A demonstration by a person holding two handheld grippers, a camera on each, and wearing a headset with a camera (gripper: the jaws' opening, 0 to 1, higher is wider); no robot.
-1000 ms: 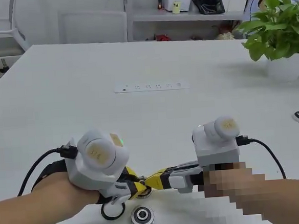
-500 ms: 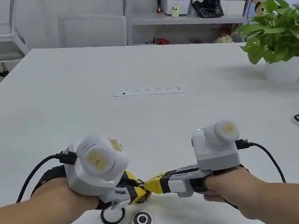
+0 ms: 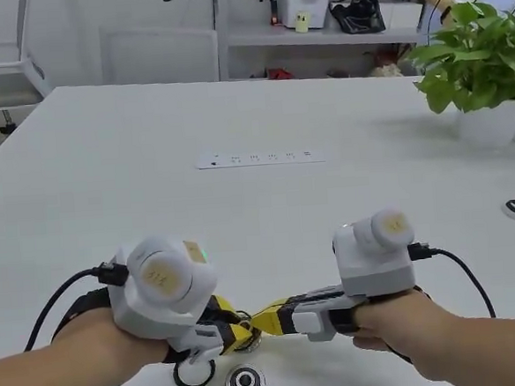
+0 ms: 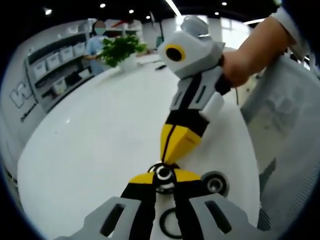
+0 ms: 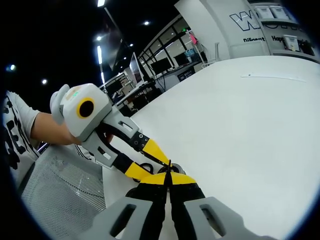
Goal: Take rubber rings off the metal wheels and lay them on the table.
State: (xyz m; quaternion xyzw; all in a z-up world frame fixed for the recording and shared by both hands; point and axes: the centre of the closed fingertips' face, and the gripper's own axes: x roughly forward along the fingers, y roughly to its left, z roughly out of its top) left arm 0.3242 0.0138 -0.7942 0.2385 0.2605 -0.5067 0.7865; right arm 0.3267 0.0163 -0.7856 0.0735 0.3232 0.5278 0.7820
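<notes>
At the table's [image 3: 267, 210] near edge, my left claw [image 4: 165, 177] clamped on a round metal wheel [image 4: 163, 172], my right claw [image 5: 170, 176] pinched together at its rim, black rubber ring [image 3: 192, 374] flat beside a second wheel [image 3: 244, 384].

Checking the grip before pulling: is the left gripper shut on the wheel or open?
Shut on it: the left gripper's yellow tips press both sides of the metal wheel.

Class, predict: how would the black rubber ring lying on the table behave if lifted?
The rubber ring looks thin and open in the middle, so it is probably light and floppy. Lying flat, it seems unlikely to roll.
</notes>
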